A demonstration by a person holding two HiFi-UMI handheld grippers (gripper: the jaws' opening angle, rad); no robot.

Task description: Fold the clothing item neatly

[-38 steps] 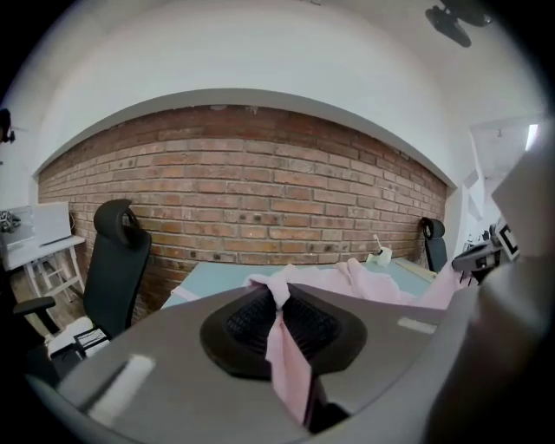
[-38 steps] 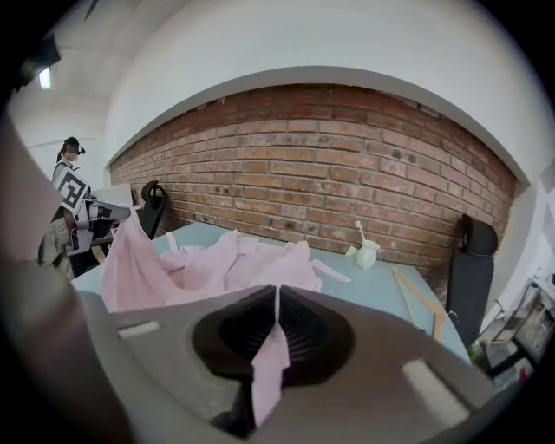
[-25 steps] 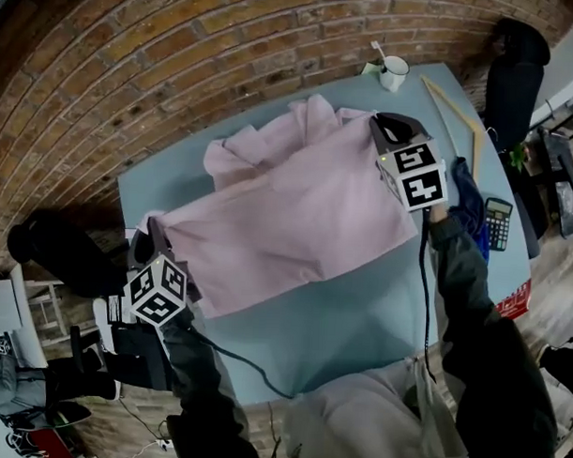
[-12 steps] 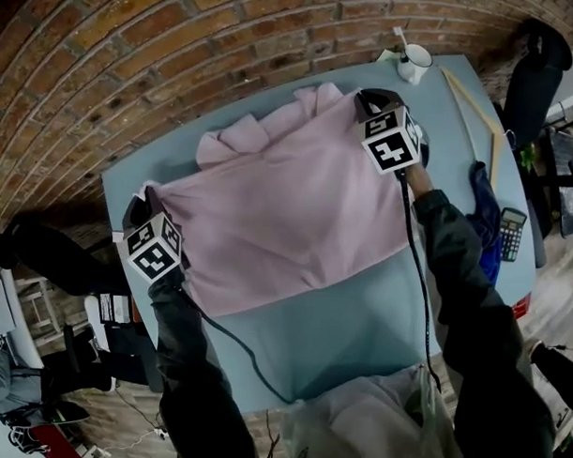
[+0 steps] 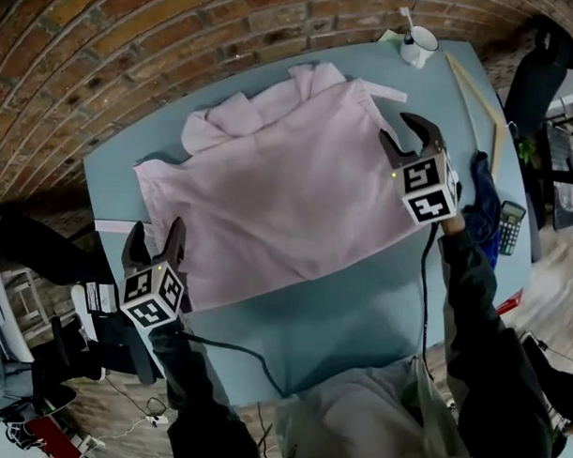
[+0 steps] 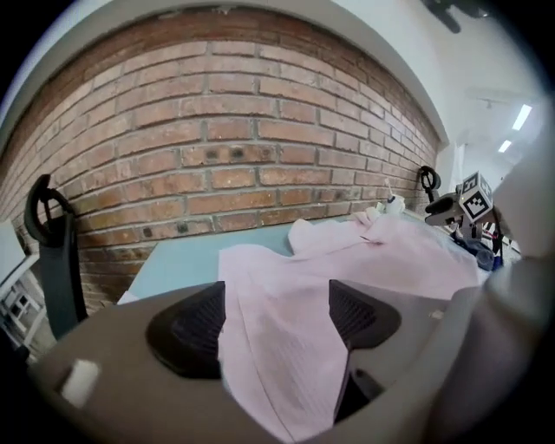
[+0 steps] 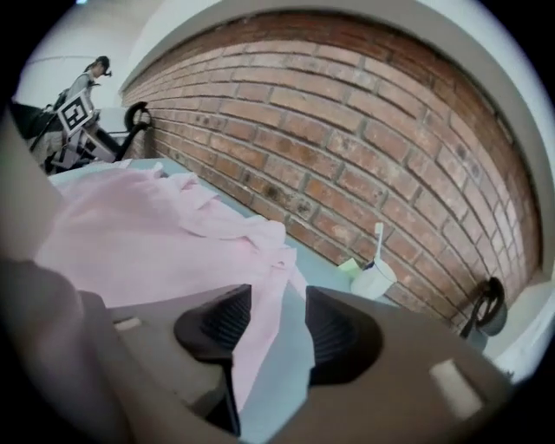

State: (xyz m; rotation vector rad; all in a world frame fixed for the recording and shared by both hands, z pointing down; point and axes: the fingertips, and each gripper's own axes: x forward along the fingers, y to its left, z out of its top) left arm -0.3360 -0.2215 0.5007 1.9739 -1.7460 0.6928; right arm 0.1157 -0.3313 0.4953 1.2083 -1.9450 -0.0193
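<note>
A pale pink shirt (image 5: pixel 279 186) lies spread flat on the blue-grey table (image 5: pixel 340 319), its collar end toward the brick wall. My left gripper (image 5: pixel 152 252) hovers at the shirt's near left corner, jaws opening. In the left gripper view the shirt (image 6: pixel 347 260) runs between the wide-apart pads of my left gripper (image 6: pixel 276 321) without being pressed. My right gripper (image 5: pixel 410 134) is at the shirt's right edge, jaws opening too. In the right gripper view a shirt (image 7: pixel 130 243) edge hangs loose between my right gripper's (image 7: pixel 273 325) pads, with bare table showing beside it.
A white mug (image 5: pixel 418 45) with a utensil stands at the far right corner, also in the right gripper view as the mug (image 7: pixel 375 279). A wooden hanger (image 5: pixel 479 99), a blue cloth (image 5: pixel 483 197) and a calculator (image 5: pixel 510 226) lie along the right edge.
Both grippers carried the shirt's edge toward the wall, then let go and drew back toward me. The shirt now lies flat, both jaws apart.
</note>
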